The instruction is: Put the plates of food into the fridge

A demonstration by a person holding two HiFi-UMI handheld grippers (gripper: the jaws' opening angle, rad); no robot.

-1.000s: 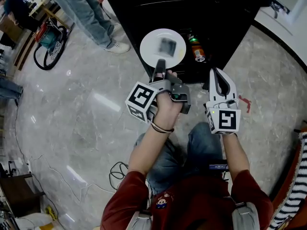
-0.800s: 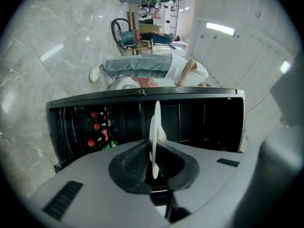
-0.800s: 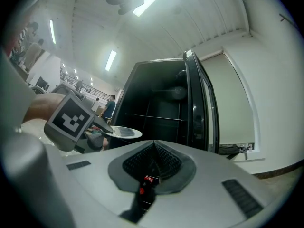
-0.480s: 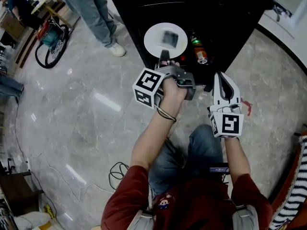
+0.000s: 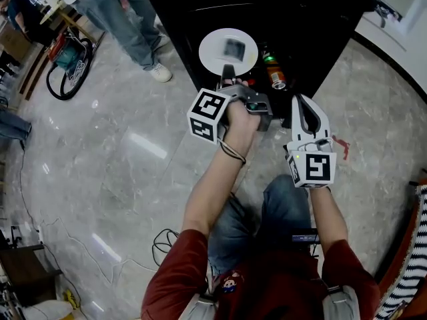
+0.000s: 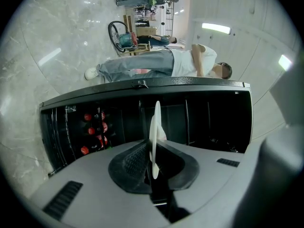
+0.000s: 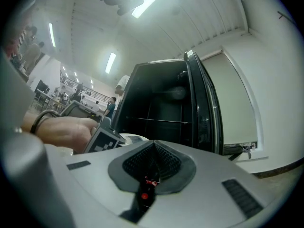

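Note:
A white plate (image 5: 228, 52) with a dark piece of food (image 5: 233, 48) is held level in front of the open black fridge (image 5: 200, 5). My left gripper (image 5: 227, 73) is shut on the plate's near rim. In the left gripper view the plate (image 6: 155, 127) shows edge-on, pinched between the two dark pads, with my left gripper (image 6: 153, 152) facing the fridge's dark shelves. My right gripper (image 5: 304, 105) hangs to the right of the plate, shut and empty; its pads meet in the right gripper view (image 7: 153, 163).
Red cans (image 6: 92, 132) sit in the fridge door shelf (image 5: 273, 72). The fridge door (image 7: 205, 103) stands open at the right. A person in jeans (image 5: 123, 19) stands at the fridge's left. A vacuum cleaner (image 5: 70, 55) and cables (image 5: 163, 242) lie on the marble floor.
My left gripper has carried the plate forward, closer to the fridge opening. The right gripper has stayed at about the same place.

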